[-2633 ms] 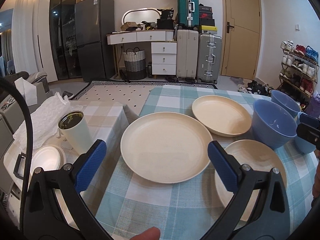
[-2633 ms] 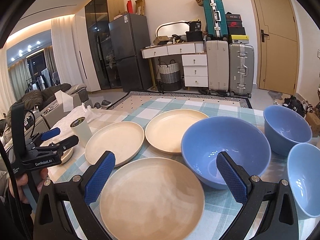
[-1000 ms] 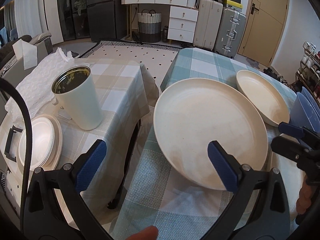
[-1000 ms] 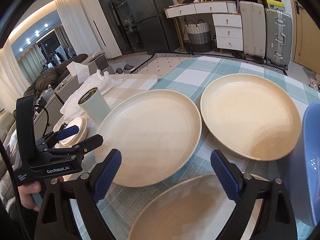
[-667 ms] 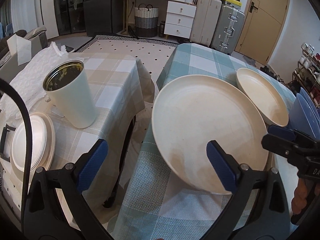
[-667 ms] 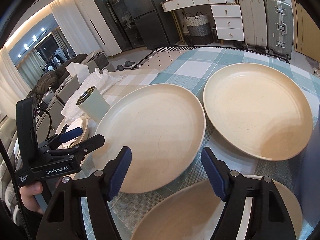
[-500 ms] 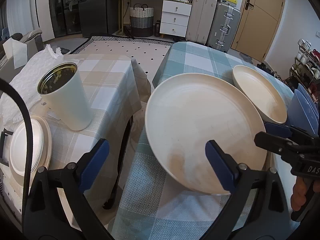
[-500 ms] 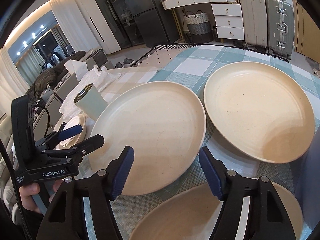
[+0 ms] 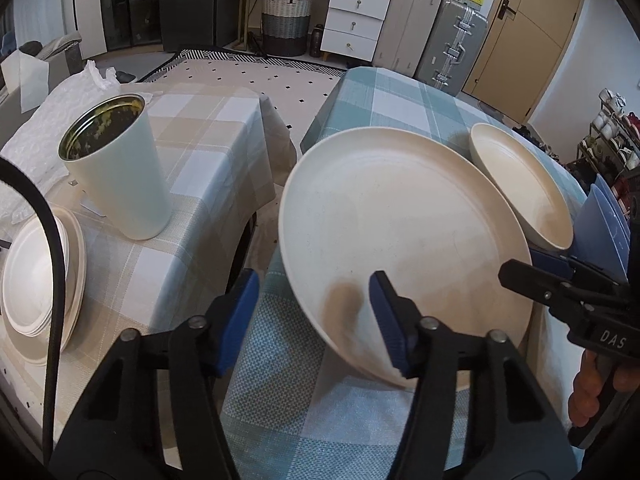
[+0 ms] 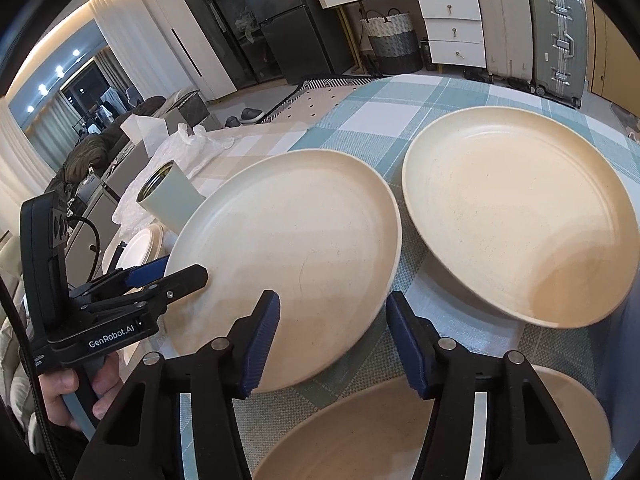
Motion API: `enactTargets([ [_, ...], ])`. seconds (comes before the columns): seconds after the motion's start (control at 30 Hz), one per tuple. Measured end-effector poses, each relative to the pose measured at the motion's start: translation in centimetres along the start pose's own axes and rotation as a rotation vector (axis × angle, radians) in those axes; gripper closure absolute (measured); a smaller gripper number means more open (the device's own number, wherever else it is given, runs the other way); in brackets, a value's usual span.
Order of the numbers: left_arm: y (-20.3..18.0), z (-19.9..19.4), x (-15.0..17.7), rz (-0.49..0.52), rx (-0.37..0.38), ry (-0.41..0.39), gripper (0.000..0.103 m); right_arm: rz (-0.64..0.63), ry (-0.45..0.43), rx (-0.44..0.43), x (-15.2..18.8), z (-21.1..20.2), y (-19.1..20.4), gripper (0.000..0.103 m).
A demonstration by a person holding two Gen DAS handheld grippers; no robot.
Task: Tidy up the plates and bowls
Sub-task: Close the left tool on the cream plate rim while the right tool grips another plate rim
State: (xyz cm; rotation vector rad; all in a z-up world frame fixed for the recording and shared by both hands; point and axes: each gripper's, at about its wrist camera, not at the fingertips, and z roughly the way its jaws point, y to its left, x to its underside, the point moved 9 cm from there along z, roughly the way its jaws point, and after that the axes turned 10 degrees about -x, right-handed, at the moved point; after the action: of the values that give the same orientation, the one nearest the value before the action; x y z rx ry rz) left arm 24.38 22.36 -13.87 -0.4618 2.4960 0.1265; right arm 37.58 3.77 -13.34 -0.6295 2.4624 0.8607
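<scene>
You are closing both the left gripper (image 9: pixel 314 316) and right gripper (image 10: pixel 332 338) around opposite rims of 1 cream plate (image 9: pixel 400 232), pads not yet pressing.

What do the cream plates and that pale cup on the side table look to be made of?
Plates: probably matte plastic or plant-fibre composite; faint dark speckles, dull sheen, thick rolled rim. Ceramic can't be ruled out. Cup: matte pale-green outside, shiny metal inside that mirrors the room, so likely coated steel.
</scene>
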Motion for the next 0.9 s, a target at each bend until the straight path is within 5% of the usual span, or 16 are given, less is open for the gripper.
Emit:
enactTargets([
  [0.13,-0.6,0.3,0.2,0.026,-0.008,0.007,0.073,-0.009,0.001,0.01,-0.1,0.1,0.0,0.051],
  [0.33,-0.4,0.4,0.1,0.034,-0.036,-0.009,0.083,-0.011,-0.005,0.028,0.0,-0.2,-0.4,0.063],
  [0.9,-0.2,-1.2,0.7,0.066,-0.066,-0.045,0.083,-0.043,-0.014,0.058,0.4,-0.8,-0.7,0.071],
])
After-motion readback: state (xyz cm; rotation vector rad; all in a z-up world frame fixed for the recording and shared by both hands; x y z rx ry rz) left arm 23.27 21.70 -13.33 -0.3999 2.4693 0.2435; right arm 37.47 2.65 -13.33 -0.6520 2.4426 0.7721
